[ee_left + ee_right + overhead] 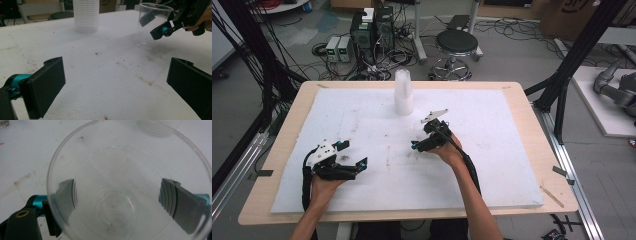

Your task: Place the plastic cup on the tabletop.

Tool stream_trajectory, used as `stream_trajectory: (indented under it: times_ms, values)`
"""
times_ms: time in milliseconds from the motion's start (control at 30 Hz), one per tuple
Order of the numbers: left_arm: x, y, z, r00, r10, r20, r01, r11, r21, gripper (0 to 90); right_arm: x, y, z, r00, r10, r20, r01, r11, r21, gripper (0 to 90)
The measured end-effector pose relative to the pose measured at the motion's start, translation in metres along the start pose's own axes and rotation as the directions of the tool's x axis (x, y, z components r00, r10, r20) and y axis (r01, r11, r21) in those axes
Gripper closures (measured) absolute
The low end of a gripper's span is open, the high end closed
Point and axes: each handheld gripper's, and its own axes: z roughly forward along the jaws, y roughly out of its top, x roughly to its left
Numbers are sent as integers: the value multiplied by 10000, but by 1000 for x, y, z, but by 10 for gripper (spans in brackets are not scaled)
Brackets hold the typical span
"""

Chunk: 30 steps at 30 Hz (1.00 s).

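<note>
The clear plastic cup [127,195] stands upright on the white foam mat [362,190], between my right gripper [160,31]'s jaws, which are spread and look clear of its wall. I judge this the release; next, withdraw without tipping it. My left gripper [354,155] gapes empty.

The middle of the white foam-covered table top [362,107] is blocked at its far side by a tall stack of white plastic cups [403,92]. Just in front of it and to its right, a clear plastic cup [150,25] stands upright on the foam, flanked on both sides by the spread jaws of the right gripper [421,144]. Open foam is left between the cup and the left gripper [353,154], whose jaws are spread wide near the front left. The far left and whole right side are unobstructed.
</note>
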Motion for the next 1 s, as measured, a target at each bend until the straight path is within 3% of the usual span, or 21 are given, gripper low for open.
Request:
stream_trajectory:
  times_ms: [167, 333, 433, 500, 567, 600, 633, 667, 700, 800, 833, 1000]
  values:
    - [0, 0, 0, 10000, 5, -5, -5, 10000, 0, 18, 1, -8, -10, 9999, 149, -10, -150, 9992, -374, 143]
    - [0, 0, 0, 10000, 3, 17, -3, 10000, -40, 18, 4, -30, -33, 9997, 192, 176, -174, 9950, -980, 143]
    - [0, 0, 0, 10000, 9, 27, -9, 10000, -24, 18, 4, -55, -57, 9986, 458, 246, -401, 9798, -1960, 143]
    - [0, 0, 0, 10000, 9, 7, -9, 10000, -21, 18, 4, -62, -63, 9983, 494, 308, -413, 9742, -2220, 143]
    - [0, 0, 0, 10000, 5, -9, -5, 10000, 12, 18, 0, -83, -77, 9959, 789, 449, -631, 9569, -2834, 143]
    - [0, 0, 0, 10000, 5, -9, -5, 10000, 12, 18, 0, -83, -77, 9959, 789, 449, -631, 9569, -2834, 143]
    - [0, 0, 0, 10000, 8, -8, -8, 10000, 28, 18, -3, -96, -85, 9931, 1056, 503, -843, 9444, -3178, 143]
    - [0, 0, 0, 10000, -6, -4, 6, 10000, 34, 18, -3, -96, -85, 9931, 1056, 503, -843, 9444, -3178, 143]
    - [0, 0, 0, 10000, 37, 5, -37, 10000, 46, 18, -6, -107, -91, 9900, 1331, 458, -1097, 9333, -3419, 144]
    - [0, 0, 0, 10000, -28, -27, 29, 10000, 61, 18, -8, -116, -96, 9864, 1502, 659, -1175, 9273, -3553, 144]
    - [0, 0, 0, 10000, -36, -31, 36, 10000, 57, 18, -10, -123, -100, 9835, 1666, 708, -1295, 9207, -3683, 144]
    - [0, 0, 0, 10000, -17, -23, 17, 10000, 36, 18, -13, -131, -106, 9791, 1843, 863, -1381, 9131, -3838, 144]
